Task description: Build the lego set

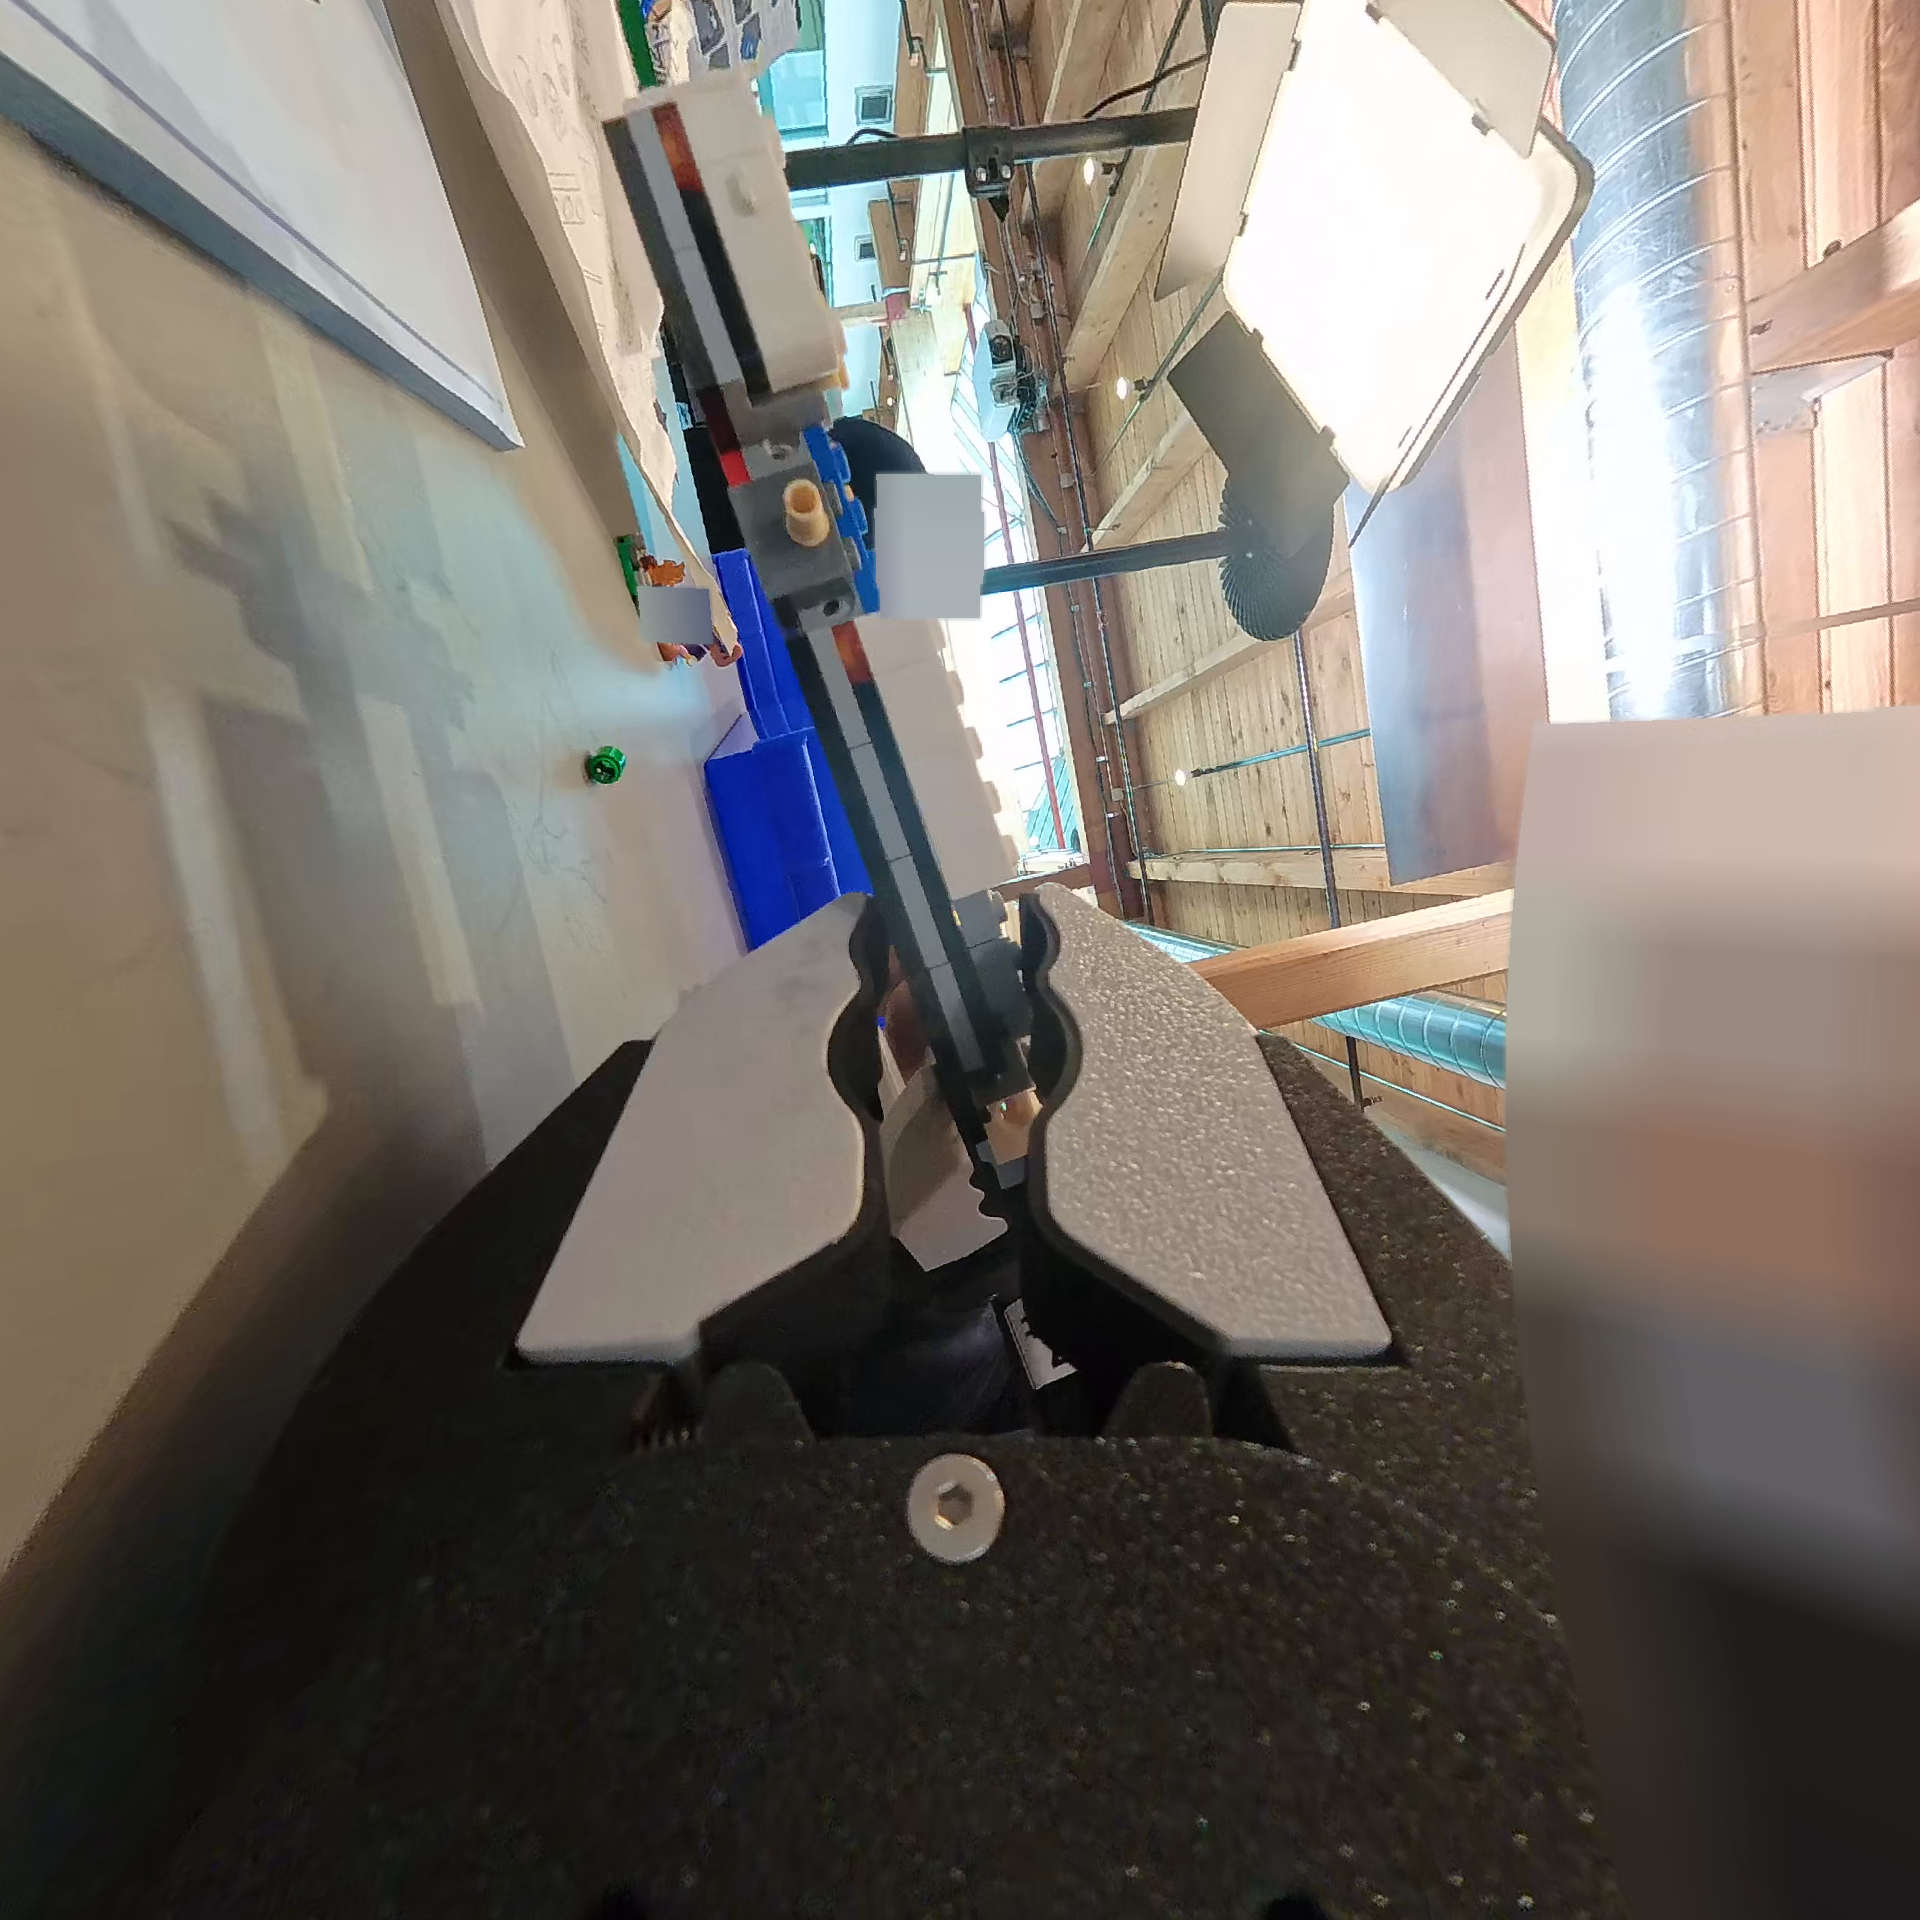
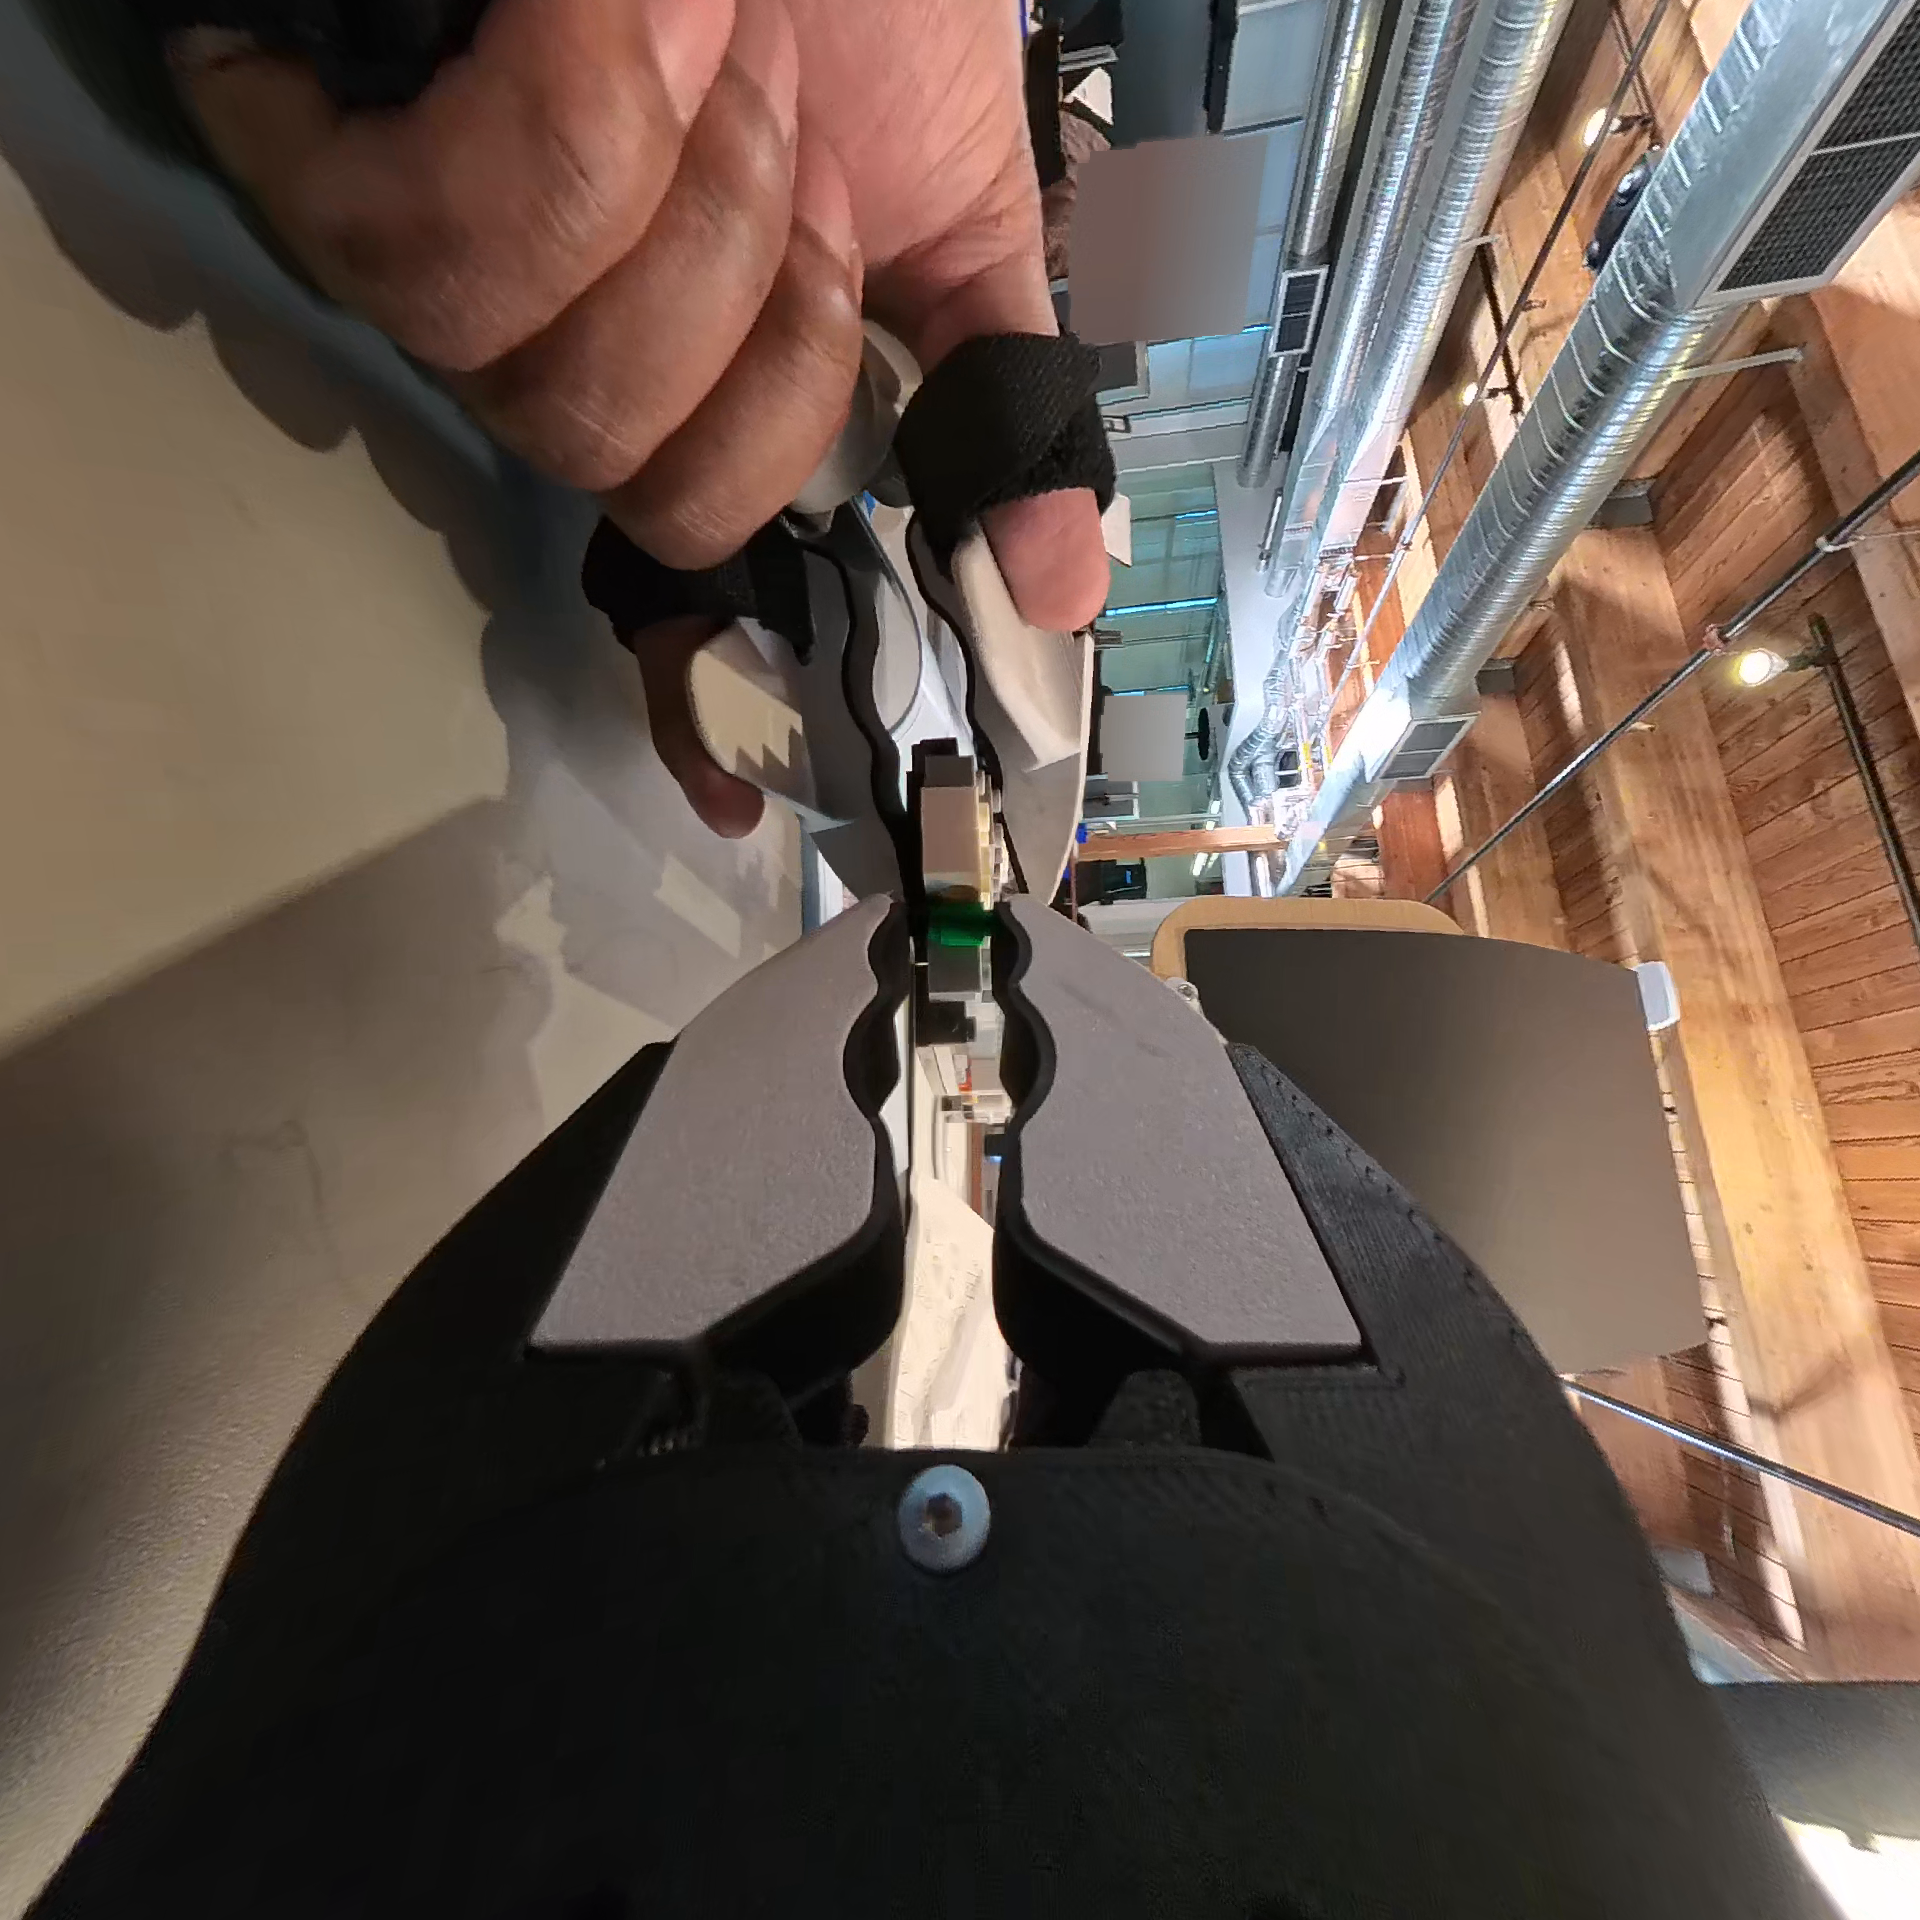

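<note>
In the left wrist view my left gripper (image 1: 948,902) is shut on a long brick-built assembly (image 1: 847,717) of grey, black, white and brown pieces. It runs up and away from the fingers and carries blue bricks and a tan pin (image 1: 805,509) halfway along. In the right wrist view my right gripper (image 2: 948,914) is shut on a small green brick (image 2: 956,928) stacked with grey and black bricks. Right beyond it, tip to tip, the left gripper (image 2: 951,821) faces mine, held by a hand (image 2: 675,260), with the assembly (image 2: 951,821) seen end-on between its fingers.
A white table (image 1: 416,727) lies along the left. On it are a blue bin (image 1: 774,821) and a small green round piece (image 1: 603,767). A bright lamp panel (image 1: 1382,260) hangs overhead. A dark chair back (image 2: 1403,1122) stands to the right. Less than 4 cm separates the two grippers' tips.
</note>
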Motion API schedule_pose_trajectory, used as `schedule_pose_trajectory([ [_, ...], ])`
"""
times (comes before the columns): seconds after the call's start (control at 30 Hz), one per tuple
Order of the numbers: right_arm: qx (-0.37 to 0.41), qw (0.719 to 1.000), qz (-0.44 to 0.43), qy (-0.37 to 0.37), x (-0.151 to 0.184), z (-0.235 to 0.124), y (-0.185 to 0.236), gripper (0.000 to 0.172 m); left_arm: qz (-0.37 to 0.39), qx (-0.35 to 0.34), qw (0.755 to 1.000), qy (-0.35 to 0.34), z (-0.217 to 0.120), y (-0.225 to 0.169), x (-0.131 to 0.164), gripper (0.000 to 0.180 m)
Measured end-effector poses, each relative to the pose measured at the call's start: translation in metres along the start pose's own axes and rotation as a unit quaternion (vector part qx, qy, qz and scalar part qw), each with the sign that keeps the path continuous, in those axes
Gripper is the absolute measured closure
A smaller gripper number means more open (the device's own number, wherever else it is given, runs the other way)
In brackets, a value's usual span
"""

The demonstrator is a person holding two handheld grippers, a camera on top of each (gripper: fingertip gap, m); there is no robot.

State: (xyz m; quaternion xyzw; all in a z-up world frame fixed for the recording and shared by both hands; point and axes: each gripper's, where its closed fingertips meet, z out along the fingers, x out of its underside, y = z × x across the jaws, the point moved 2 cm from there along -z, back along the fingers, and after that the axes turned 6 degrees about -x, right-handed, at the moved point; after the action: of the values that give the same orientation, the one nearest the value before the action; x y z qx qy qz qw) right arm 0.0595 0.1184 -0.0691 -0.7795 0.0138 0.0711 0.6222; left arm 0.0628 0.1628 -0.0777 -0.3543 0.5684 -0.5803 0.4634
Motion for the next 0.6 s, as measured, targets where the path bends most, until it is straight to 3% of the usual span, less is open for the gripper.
schedule_pose_trajectory([
  [0.6, -0.005, 1.0, 0.024, -0.01, 0.0004, -0.0002, 0.0013, 0.157, -0.022, 0.005, 1.0, 0.004, 0.0004, 0.0028, 0.0001, 0.157],
])
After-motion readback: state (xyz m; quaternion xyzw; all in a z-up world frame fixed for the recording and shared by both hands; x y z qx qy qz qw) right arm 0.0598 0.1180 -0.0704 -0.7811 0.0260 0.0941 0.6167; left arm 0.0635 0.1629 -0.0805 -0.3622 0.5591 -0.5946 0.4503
